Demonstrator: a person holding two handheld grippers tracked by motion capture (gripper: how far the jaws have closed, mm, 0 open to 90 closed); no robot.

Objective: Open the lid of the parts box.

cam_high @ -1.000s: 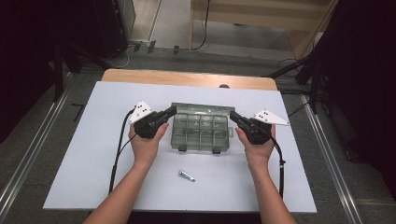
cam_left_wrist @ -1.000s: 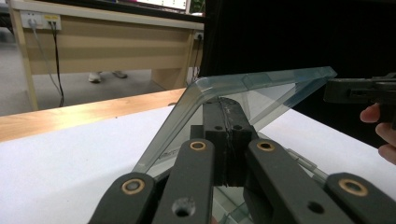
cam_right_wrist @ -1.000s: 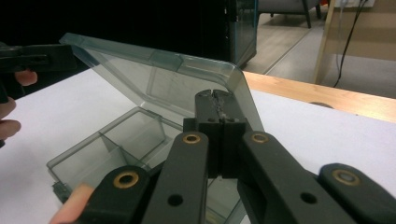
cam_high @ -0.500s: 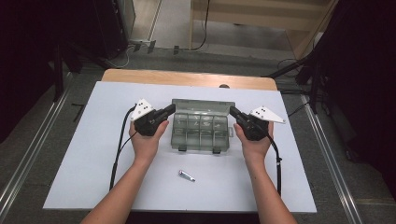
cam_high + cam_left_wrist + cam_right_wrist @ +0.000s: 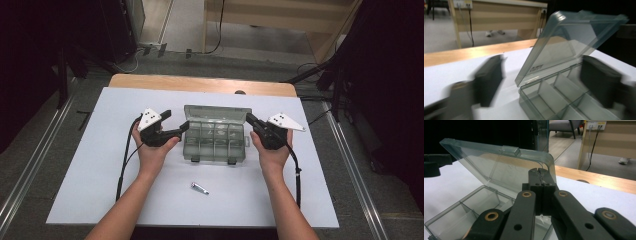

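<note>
At the middle of the white counter (image 5: 90, 165) stood the clear compartment box (image 5: 215, 142), its lid (image 5: 216, 113) raised and leaning back toward the far edge. We held the left hand-held gripper (image 5: 176, 126) at the box's left end, jaws spread wide with nothing between the pads; they had just been opening, and in the left gripper view they showed as two blurred black shapes either side of the box's near corner (image 5: 524, 90), the open lid (image 5: 571, 42) tilting up behind. We held the right hand-held gripper (image 5: 250, 120) at the box's right end. Its jaws stood pressed together in the right gripper view (image 5: 541, 173), right at the lid's rounded corner (image 5: 549, 160); whether they pinched the lid's edge we could not tell. The dividers inside the box (image 5: 461, 207) were visible, the near compartments looking bare. A small metal piece (image 5: 200, 188) lay on the counter well in front of the box, between our forearms, apart from both grippers
</note>
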